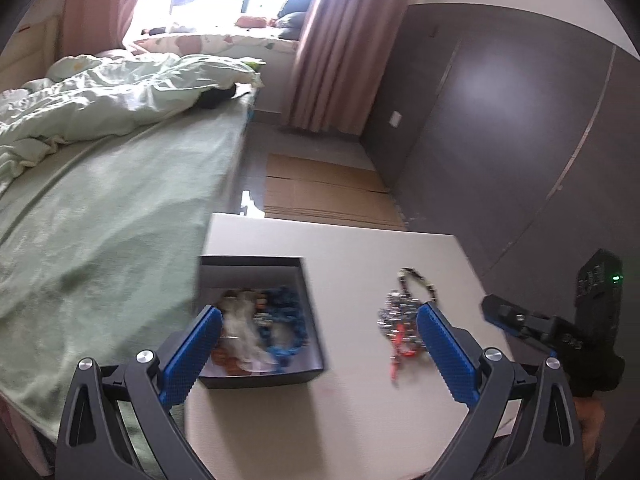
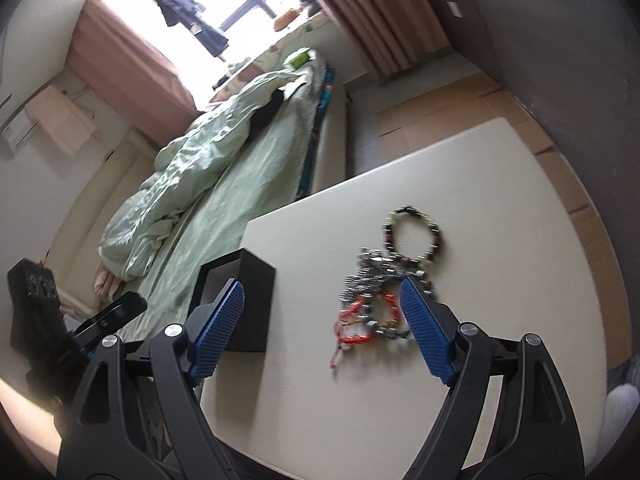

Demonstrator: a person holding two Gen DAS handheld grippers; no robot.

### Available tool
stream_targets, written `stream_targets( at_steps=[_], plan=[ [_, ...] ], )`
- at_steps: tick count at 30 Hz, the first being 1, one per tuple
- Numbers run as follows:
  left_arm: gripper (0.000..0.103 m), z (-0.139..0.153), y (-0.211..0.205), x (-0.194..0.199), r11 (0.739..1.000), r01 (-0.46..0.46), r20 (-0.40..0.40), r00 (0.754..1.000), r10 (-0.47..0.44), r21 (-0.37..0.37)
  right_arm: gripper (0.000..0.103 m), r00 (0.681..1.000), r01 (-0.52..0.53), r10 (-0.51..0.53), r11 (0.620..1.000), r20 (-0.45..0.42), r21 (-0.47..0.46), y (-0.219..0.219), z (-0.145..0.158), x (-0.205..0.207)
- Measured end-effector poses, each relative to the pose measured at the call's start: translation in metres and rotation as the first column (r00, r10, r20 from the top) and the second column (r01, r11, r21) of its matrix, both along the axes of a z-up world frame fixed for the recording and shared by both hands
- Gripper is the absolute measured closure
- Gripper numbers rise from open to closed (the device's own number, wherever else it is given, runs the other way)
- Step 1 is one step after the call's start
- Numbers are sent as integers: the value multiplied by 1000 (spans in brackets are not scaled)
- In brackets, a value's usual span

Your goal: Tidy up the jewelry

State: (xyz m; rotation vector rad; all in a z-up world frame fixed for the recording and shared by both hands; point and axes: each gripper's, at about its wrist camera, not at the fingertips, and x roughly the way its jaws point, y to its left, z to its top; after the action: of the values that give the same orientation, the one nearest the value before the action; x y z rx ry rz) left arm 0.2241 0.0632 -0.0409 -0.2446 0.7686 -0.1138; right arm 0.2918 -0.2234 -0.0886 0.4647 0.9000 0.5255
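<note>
In the left wrist view, the left tongs [image 1: 318, 346] stand wide apart, with nothing between the blue pads [image 1: 192, 356]. They hang above a white table [image 1: 360, 400]. On the left part of the table there is a dark open box [image 1: 256, 320]. Inside it lie some pieces of jewelry: a blue beaded bracelet [image 1: 288, 320], something white, and some orange-brown beads; the details are blurred. To the right of the box, apart from it, a heap of jewelry [image 1: 402, 316] lies on the bare table top, with silver chains, a dark beaded bracelet and a red-orange cord. The right pad of the left tongs is just in front of this heap in the picture. At the right edge, the right tongs [image 1: 508, 318] come into the view over the table edge; from here I cannot tell how wide they are. Behind the table there is a bed [image 1: 120, 200] with a pale green cover, flat cardboard [image 1: 320, 188] on the floor, and pink curtains [image 1: 324, 60] at a bright window.

In the right wrist view, the right tongs [image 2: 322, 320] are also wide apart and empty. The heap of jewelry [image 2: 376, 292] lies on the table [image 2: 500, 280] between the two pads in the picture, closer to the right one, and the pads do not press on it. A round bracelet [image 2: 416, 236] of dark and yellowish beads is at its far end. The black box [image 2: 248, 300] stands at the left, near the table edge, partly behind the left pad. The left tongs [image 2: 116, 312] show at the far left.
</note>
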Motion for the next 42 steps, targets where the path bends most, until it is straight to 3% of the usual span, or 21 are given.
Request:
stream_targets(
  at_steps=[3,4,6,9,12,17,21,32,41,42],
  plan=[
    [10,2,-20,0,999,34,17,999,-34,10,23,997,69,-69,997,-23,-16,-16,-7,-2],
    [16,2,-28,1,999,44,22,999,-45,28,23,996,79,-80,997,-35,-16,-20,-11,-3],
    [24,1,-41,3,997,69,14,998,-69,38,28,992,102,-103,995,-66,-21,-29,-18,-5],
    [28,-4,-57,8,995,98,-2,995,-98,26,36,988,118,-121,992,-97,-34,-36,-25,-7],
    [40,-10,-71,13,992,122,-23,992,-122,12,43,985,131,-134,991,-111,-39,-40,-29,-8],
    [50,-24,-89,21,989,144,-74,987,-145,-19,53,977,153,-157,987,-146,-42,-48,-37,-4],
    [63,-39,-99,31,986,160,-129,978,-165,-48,54,968,172,-174,985,-181,-31,-53,-44,-2],
    [74,-89,-107,62,988,127,-273,951,-148,-91,54,962,170,-172,985,-214,-31,-54,-49,3],
    [78,-119,-109,72,987,118,-310,939,-146,-109,54,962,146,-155,988,-227,-57,-44,-54,9],
    [85,-121,-109,73,987,117,-311,939,-147,-115,54,962,143,-153,988,-228,-58,-43,-54,10]
  ],
)
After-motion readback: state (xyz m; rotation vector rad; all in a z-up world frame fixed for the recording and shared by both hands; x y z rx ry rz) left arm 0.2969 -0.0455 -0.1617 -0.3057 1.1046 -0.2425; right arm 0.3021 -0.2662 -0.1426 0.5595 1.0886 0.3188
